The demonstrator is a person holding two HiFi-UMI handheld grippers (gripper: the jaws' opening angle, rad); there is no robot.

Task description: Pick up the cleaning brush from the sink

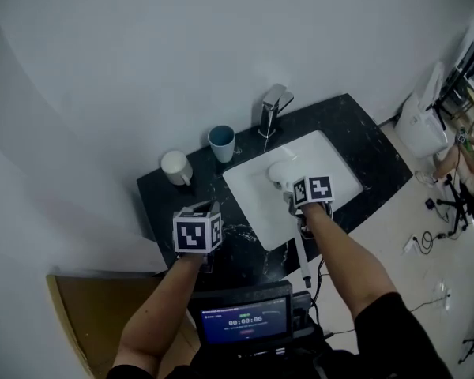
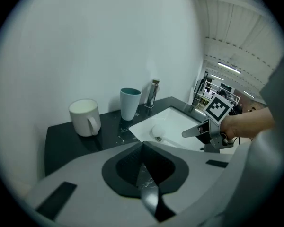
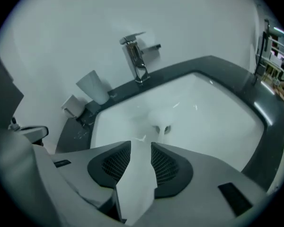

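The cleaning brush [image 1: 280, 173] lies in the white sink [image 1: 249, 189], its round white head near the drain. In the left gripper view the brush [image 2: 159, 127] shows as a pale lump with a thin handle running right. In the right gripper view the brush [image 3: 156, 113] is only a blurred white shape. My right gripper [image 1: 291, 199] hovers low over the basin just in front of the brush head. The right gripper [image 3: 141, 148] is open, and only white basin shows in the gap. My left gripper [image 1: 197, 232] hangs over the black counter [image 1: 162, 204], its pads [image 2: 132, 164] closed together.
A white mug [image 1: 176, 166] and a teal cup [image 1: 221, 142] stand on the counter left of the sink. A chrome faucet [image 1: 272, 109] rises behind the basin at the wall. A small screen [image 1: 245, 322] sits at the person's chest. Cables lie on the floor [image 1: 426, 235] to the right.
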